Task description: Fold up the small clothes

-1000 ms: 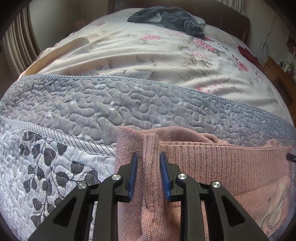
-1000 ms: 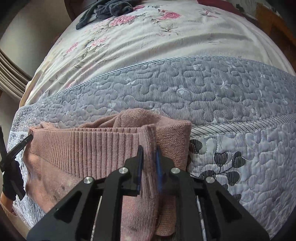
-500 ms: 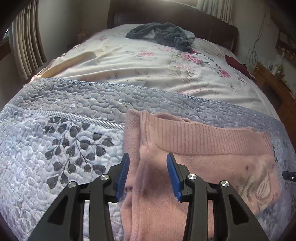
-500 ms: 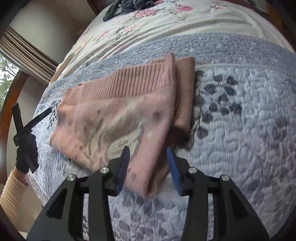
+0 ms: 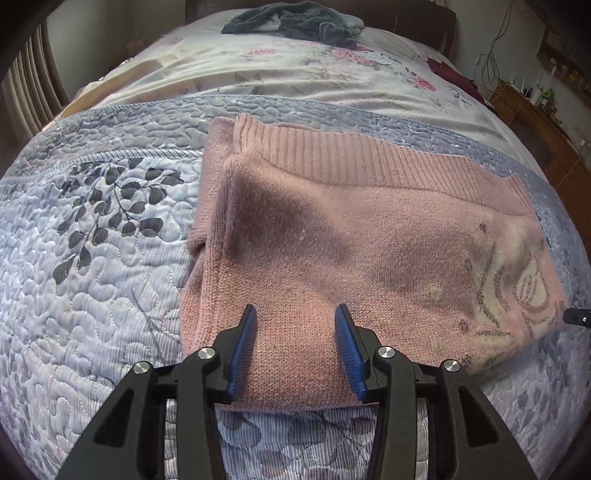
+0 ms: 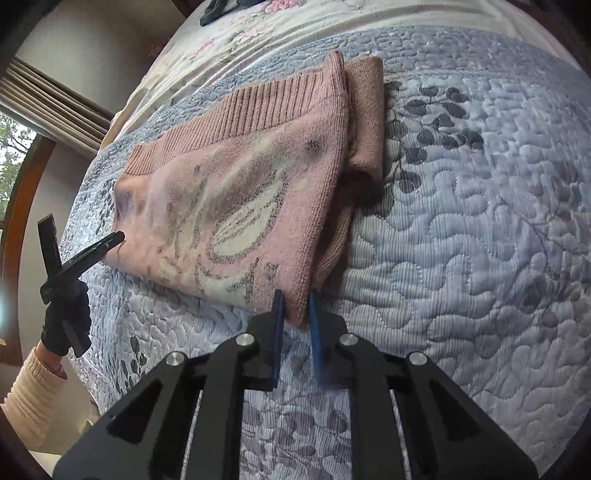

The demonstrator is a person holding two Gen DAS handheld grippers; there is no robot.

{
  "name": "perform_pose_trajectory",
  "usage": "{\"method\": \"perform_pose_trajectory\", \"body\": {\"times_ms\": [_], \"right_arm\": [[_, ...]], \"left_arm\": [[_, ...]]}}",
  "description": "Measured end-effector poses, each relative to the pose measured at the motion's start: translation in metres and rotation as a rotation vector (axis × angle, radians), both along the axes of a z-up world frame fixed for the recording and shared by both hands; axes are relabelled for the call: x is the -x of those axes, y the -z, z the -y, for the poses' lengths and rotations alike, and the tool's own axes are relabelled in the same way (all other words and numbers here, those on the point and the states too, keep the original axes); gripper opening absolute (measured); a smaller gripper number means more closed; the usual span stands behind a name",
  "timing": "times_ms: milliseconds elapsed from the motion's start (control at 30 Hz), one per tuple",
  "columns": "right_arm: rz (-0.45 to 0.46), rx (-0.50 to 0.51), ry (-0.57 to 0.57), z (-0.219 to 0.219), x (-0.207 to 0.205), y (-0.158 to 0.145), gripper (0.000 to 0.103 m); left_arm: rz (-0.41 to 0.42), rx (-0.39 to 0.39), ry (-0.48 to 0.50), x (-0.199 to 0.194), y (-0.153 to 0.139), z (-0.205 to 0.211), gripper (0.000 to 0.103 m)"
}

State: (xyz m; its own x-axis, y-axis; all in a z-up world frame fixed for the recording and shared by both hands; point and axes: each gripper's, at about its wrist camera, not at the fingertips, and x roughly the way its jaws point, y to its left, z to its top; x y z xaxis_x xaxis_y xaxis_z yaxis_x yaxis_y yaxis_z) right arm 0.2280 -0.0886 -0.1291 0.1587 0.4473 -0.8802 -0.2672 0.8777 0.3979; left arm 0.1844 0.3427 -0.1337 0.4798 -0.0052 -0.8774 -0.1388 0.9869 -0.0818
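**On the quilt: right claw narrows on the sweater's corner**

Across the bed's blue quilt (image 5: 92, 280) lies the folded pink sweater (image 5: 351, 236). Half a second ago both claws gaped; now the right claw (image 6: 295, 308) has narrowed onto the sweater's near corner, pinching its edge. The left claw (image 5: 295, 332) stays wide above the knit, holding nothing. Far off on the floral sheet (image 5: 295, 77), dark clothes (image 5: 295, 20) sit heaped.
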Motion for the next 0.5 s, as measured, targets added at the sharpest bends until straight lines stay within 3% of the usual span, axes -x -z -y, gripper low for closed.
{"method": "perform_pose_trajectory", "body": {"times_ms": [33,500], "right_arm": [[0.001,0.016,0.002,0.001,0.000,-0.002,0.002],[-0.072,0.055,0.025,0.008,0.000,0.036,0.004]], "left_arm": [[-0.006,-0.001,0.001,0.000,0.001,-0.001,0.044],[-0.009,-0.038,0.016,-0.001,0.014,0.003,0.046]]}}
